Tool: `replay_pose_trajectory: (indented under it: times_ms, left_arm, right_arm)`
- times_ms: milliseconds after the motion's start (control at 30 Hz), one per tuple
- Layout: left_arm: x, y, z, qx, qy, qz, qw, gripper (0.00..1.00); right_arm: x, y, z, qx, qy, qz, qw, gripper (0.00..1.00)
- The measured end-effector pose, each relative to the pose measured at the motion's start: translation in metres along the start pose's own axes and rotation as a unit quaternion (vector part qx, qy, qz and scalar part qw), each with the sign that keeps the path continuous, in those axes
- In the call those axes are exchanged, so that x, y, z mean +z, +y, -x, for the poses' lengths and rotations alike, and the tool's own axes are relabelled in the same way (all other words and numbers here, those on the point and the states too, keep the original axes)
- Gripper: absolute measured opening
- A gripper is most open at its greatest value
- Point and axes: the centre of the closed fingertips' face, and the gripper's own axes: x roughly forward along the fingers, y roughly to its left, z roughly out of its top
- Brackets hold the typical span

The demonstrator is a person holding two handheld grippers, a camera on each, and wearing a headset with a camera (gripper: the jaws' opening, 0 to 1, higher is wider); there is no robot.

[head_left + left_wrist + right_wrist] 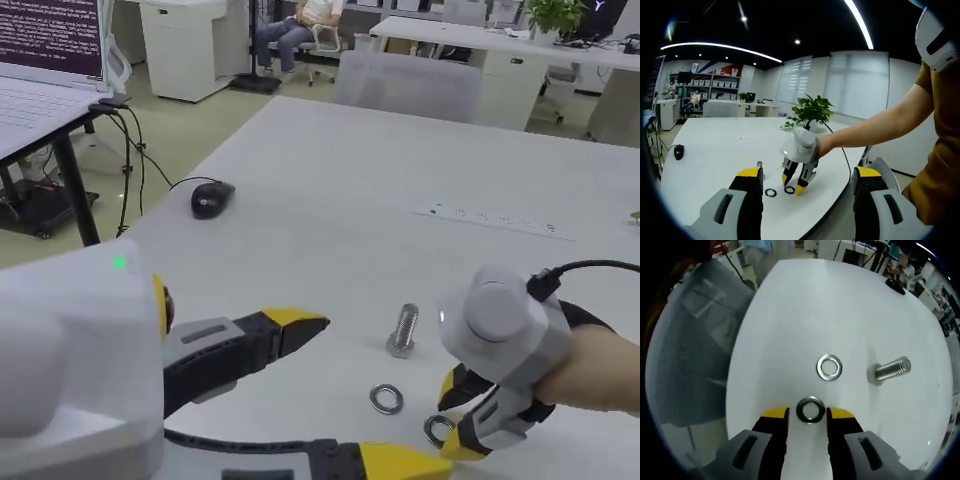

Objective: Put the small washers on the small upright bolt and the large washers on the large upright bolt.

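**Operator:** Report the near tool first, then the hazards.

**Technician:** The right gripper point(808, 414) is low over the table point(330, 180), jaws parted and gripping nothing; the near washer point(802, 410) lies flat on the table between the two yellow tips, with a narrow gap on each side. The left gripper point(809, 174) is held back towards the person, jaws spread wide and empty.

**Operator:** What could go wrong from here?

**Technician:** Three faults are likely:
- The washer is thin and flat; jaws closing too high would probably ride over it.
- An off-centre close would likely push it sideways across the smooth top.
- A grip on the rim alone could let it tilt and drop on the lift.

Only one upright bolt point(889, 370) can be seen, and the two washers look alike in size; a washer could therefore go on the wrong bolt.

**Operator:** Where does the rest of the work lie relative to the tool?

**Technician:** The second washer point(820, 367) lies flat just beyond the right gripper's tips, apart from the first washer; the bolt stands head down beside it, near but not touching, with its thread bare. Well beyond, a mouse point(212, 198) and a power strip point(495, 220) rest on the table; a chair point(405, 85) stands at the far edge.
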Motion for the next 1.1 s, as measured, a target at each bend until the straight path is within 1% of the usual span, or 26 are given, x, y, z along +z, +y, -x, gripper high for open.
replay_pose_trajectory:
  times_ms: [100,167,267,467,500,567,600,867,933,1100]
  left_arm:
    - [-0.0005,0.0010,0.0014,0.001,0.000,0.000,1.0000,0.73]
    - [-0.0001,0.0013,0.0018,0.001,-0.002,0.001,1.0000,0.73]
    - [-0.0009,0.0010,0.0013,0.001,-0.001,0.002,1.0000,0.73]
    - [-0.0003,0.0003,0.0005,0.001,-0.001,0.002,1.0000,0.73]
    - [-0.0001,0.0003,0.0005,0.001,-0.002,0.002,1.0000,0.73]
    - [0.0000,0.0001,0.0005,0.002,-0.002,0.002,1.0000,0.73]
    - [-0.0001,0.0000,0.0004,0.002,-0.001,0.002,1.0000,0.73]
    - [-0.0001,0.0005,0.0000,0.006,0.000,0.002,1.0000,0.73]
    - [0.0000,0.0004,-0.0002,0.006,-0.001,0.002,1.0000,0.73]
    - [0.0004,0.0014,-0.0001,0.008,-0.001,0.003,1.0000,0.73]
  right_arm:
    - [-0.0021,0.0014,-0.0005,0.003,0.003,0.003,1.0000,0.32]
    - [-0.0019,-0.0001,0.0002,0.001,0.002,0.003,1.0000,0.33]
    - [-0.0028,-0.0013,0.0006,0.004,0.000,-0.002,1.0000,0.32]
    - [-0.0037,-0.0014,0.0010,0.006,0.008,0.011,0.9999,0.31]
    - [-0.0039,-0.0016,0.0011,0.007,0.010,0.013,0.9998,0.31]
    - [-0.0043,-0.0018,0.0012,0.007,0.013,0.015,0.9998,0.26]
    - [-0.0051,-0.0019,0.0017,0.006,0.018,0.024,0.9995,0.25]
    - [-0.0044,-0.0019,0.0023,0.006,0.022,0.019,0.9996,0.25]
    - [-0.0044,-0.0022,0.0024,0.007,0.021,0.013,0.9997,0.25]
    - [-0.0042,-0.0020,0.0026,0.003,0.024,0.017,0.9996,0.23]
